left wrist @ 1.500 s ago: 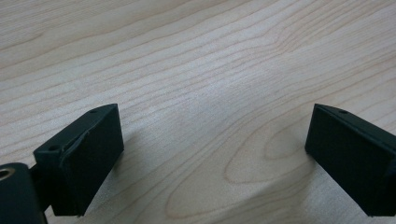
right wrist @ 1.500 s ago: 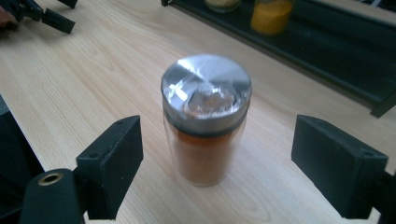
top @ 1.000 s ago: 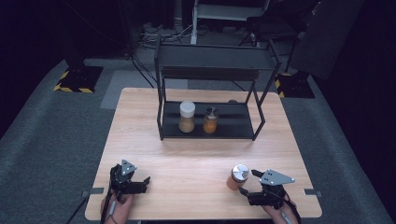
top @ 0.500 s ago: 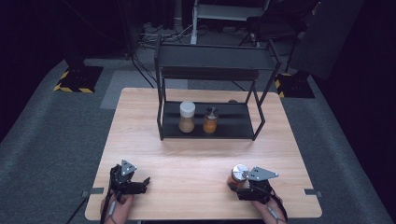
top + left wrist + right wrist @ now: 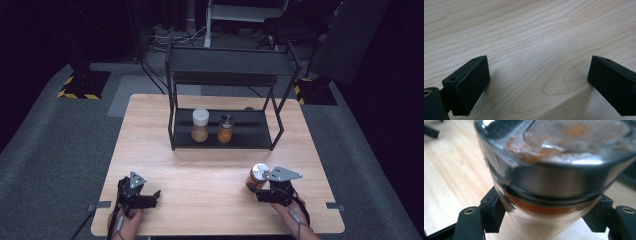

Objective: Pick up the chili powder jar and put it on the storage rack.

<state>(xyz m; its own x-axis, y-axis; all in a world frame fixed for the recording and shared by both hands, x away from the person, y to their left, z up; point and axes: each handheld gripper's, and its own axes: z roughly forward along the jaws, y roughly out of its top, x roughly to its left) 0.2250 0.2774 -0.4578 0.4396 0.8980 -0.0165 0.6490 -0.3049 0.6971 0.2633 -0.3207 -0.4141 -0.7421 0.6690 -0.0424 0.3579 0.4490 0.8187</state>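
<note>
Step in hand: pickup of the spice jar [image 5: 257, 176] — my right claw [image 5: 261, 188] has just been closing and now grips it, pads on either side of the glass body below the metal lid. In the right gripper view the jar [image 5: 554, 172] fills the upper frame, orange powder visible through the glass, and both black jaws press its lower wall at bottom left and bottom right. It looks tilted rather than upright, leaning toward the camera.

In the high view the jar sits at lower right of the frame, just above the claw, near the table [image 5: 210, 170] front edge.

Left claw [image 5: 150, 196] at lower left — jaws wide apart, nothing between them, bare wood under them [image 5: 534, 50].

Next move, as I judge it: carry the jar up the frame to the black rack [image 5: 225, 90] at centre, where two other jars [image 5: 200, 125] stand on the lower shelf. That calls for a firm hold, levelling the jar, and clearing the rack's front posts.
</note>
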